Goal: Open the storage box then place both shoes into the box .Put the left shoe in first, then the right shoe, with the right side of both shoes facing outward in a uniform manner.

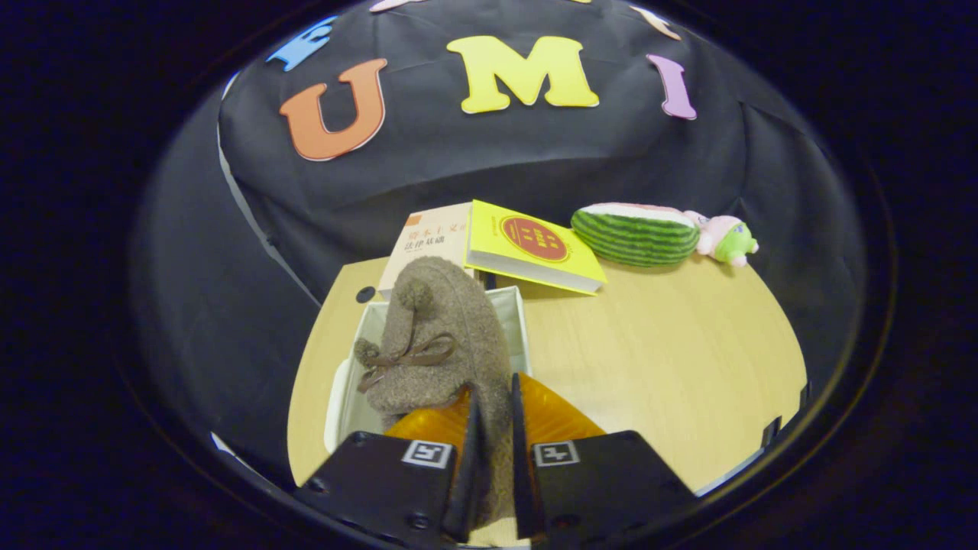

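The gripper (495,412) pinches a shoe (439,344), which fills most of the open box (519,321) near the table's (672,367) left edge. Two books (527,248) crowd the box's far end, one overhanging it. A melon toy (636,234) and small plush (726,241) line the far edge. The right half of the table lies open.

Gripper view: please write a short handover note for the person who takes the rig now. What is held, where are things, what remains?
Gripper: jaws shut on the brown fuzzy shoe, pinching its rear edge.
Shoe: hangs over the open white storage box on the wooden table, toe pointing away.
Done: box open, one shoe picked up.
Left: lower and release this shoe; I cannot tell which shoe it is, or whether another already lies inside.
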### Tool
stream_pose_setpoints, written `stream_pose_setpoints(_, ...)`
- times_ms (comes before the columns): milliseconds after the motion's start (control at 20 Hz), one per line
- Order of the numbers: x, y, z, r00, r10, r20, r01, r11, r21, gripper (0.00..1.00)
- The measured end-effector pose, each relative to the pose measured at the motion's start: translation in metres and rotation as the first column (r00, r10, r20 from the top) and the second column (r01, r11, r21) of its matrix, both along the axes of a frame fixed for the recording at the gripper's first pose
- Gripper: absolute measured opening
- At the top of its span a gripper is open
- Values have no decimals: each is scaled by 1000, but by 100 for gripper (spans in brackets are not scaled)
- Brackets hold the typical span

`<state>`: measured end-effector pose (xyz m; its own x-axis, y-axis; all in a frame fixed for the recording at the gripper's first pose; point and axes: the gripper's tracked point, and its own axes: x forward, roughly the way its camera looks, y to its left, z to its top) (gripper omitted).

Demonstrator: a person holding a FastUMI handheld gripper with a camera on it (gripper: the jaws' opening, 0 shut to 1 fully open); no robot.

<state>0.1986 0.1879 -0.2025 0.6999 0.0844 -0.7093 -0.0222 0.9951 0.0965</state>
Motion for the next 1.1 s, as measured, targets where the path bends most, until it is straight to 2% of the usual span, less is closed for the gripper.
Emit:
stream_pose_setpoints(150,5,-8,16,996,-27,83,26,1000,18,82)
stream_pose_setpoints(250,7,-20,30,989,-49,139,50,999,-1,86)
stream_pose_setpoints(400,5,-28,47,981,-48,190,50,999,-7,100)
stream_pose_setpoints(750,-13,-55,86,955,-51,291,46,999,23,100)
stream_pose_setpoints(1100,-51,-71,115,950,-19,311,12,1000,25,99)
